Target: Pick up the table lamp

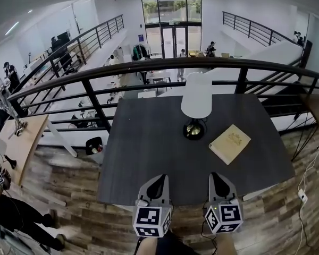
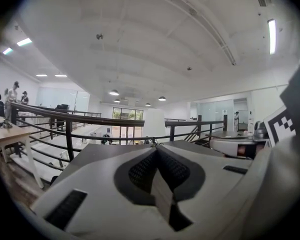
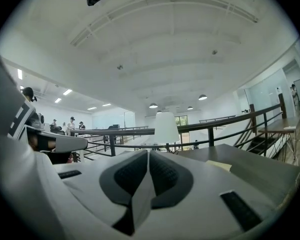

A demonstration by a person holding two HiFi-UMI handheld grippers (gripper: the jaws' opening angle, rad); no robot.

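On the table (image 1: 149,158), near its far edge, stands the table lamp (image 1: 196,97)

A dark grey table (image 1: 149,158) is carrying two things. A white-shaded table lamp (image 1: 196,97) is standing upright at twelve o'clock from the table's middle. A tan book (image 1: 229,143) is lying flat at three o'clock, apart from the lamp.

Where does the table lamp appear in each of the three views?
Head view: the table lamp is slightly right of centre in the upper half, near the far edge of the dark table.
Left gripper view: centre, white shade.
Right gripper view: slightly right of centre.
Shared landmark: the black railing directly behind the lamp.
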